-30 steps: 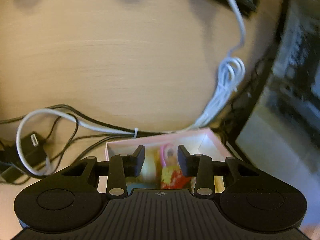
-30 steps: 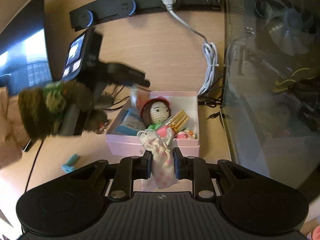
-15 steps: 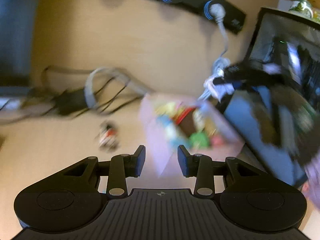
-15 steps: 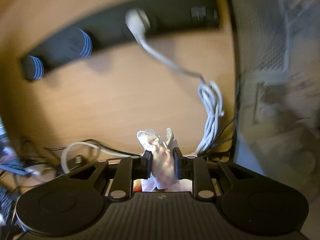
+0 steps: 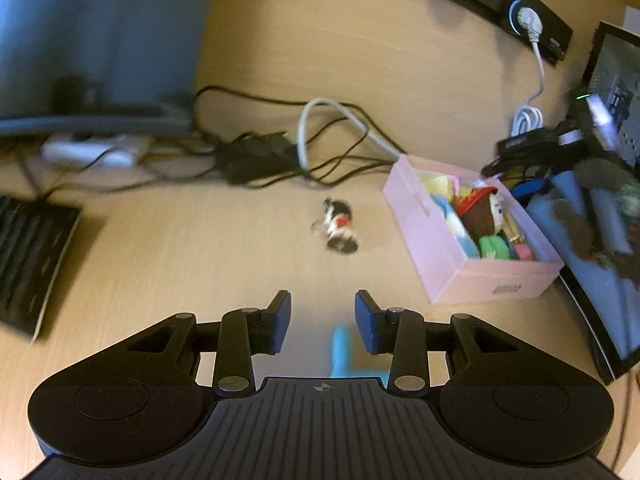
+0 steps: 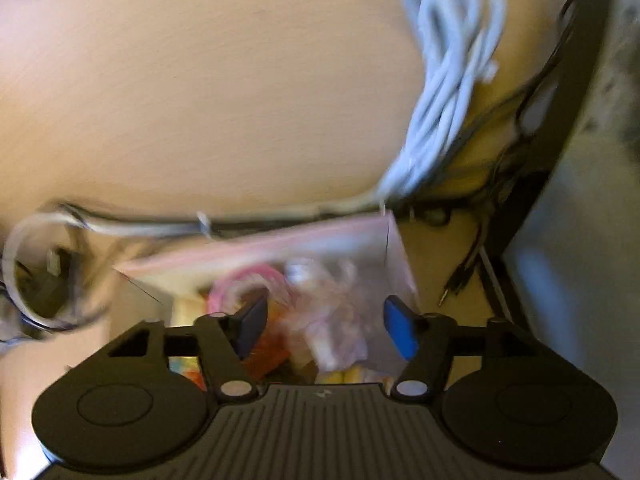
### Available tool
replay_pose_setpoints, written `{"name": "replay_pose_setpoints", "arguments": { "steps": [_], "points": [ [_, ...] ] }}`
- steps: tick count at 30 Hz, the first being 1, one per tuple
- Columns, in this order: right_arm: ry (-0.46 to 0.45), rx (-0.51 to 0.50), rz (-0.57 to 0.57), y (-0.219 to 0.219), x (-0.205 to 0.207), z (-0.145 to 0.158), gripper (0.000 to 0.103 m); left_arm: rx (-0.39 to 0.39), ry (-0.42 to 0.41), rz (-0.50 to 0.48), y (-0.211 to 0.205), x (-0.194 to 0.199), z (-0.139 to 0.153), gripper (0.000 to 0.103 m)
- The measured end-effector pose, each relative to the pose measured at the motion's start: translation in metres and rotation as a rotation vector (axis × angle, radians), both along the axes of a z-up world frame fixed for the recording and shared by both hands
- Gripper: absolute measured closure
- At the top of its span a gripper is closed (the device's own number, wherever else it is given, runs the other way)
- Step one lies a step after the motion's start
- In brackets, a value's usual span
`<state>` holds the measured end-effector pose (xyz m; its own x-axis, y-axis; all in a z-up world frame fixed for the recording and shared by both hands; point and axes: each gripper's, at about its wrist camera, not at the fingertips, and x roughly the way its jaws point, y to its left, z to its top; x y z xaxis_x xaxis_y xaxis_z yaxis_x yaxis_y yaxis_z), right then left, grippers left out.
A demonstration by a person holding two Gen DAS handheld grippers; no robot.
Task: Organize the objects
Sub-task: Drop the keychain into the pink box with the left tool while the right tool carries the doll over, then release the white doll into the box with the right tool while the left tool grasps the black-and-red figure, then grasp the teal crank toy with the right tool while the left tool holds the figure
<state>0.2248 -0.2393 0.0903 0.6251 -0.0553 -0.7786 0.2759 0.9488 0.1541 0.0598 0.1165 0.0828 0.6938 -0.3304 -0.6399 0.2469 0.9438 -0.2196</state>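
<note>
Your left gripper (image 5: 323, 322) hovers over the pale wood-grain desk (image 5: 168, 248), its blue-padded jaws set a little apart with nothing between them; from the frame alone I'd call it nearly closed and empty. Just below the jaws lies a small, flat light-blue piece (image 5: 341, 350), blurred, its long axis running away from you. Further out a small black-and-white figurine (image 5: 339, 229) with a red patch lies on its side, its long axis running toward you and slightly right, well apart from the pink box (image 5: 436, 248).

That box is a matte, rectangular, open-topped carton, its long side angled toward the lower right, packed with soft bright toys, including a knitted doll (image 5: 480, 210) in a red hat.

Your right gripper (image 6: 322, 326) hangs directly over the box (image 6: 280, 240), and its jaws are opening. A pale pink-checked cloth toy (image 6: 332, 320) sits between the pads, blurred; the pads do not appear to press on it.

Only the left view shows the figurine, the tangled black cables (image 5: 256, 156), the keyboard (image 5: 28, 264) and the socket strip (image 5: 504, 4). Only the right view shows the bundled white cord (image 6: 448, 80) up close.
</note>
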Motion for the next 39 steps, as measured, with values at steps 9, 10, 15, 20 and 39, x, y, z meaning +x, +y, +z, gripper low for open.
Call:
{"name": "replay_pose_setpoints", "arguments": {
  "steps": [9, 10, 15, 20, 39],
  "points": [
    [-0.292, -0.045, 0.141, 0.034, -0.151, 0.05, 0.014, 0.063, 0.098, 0.04, -0.067, 0.105, -0.02, 0.063],
    [-0.282, -0.064, 0.164, 0.036, -0.161, 0.045, 0.014, 0.091, 0.112, 0.055, -0.075, 0.117, -0.025, 0.063],
    [-0.2, -0.174, 0.265, 0.061, -0.224, 0.019, 0.014, 0.186, 0.143, 0.068, -0.097, 0.143, -0.042, 0.063],
    [-0.131, -0.186, 0.286, 0.067, -0.254, -0.003, 0.014, 0.243, 0.169, 0.067, -0.111, 0.154, -0.058, 0.063],
    [-0.099, -0.089, 0.577, 0.156, -0.247, -0.034, 0.014, 0.179, 0.202, 0.184, 0.035, -0.021, -0.052, 0.068]
  ]
}}
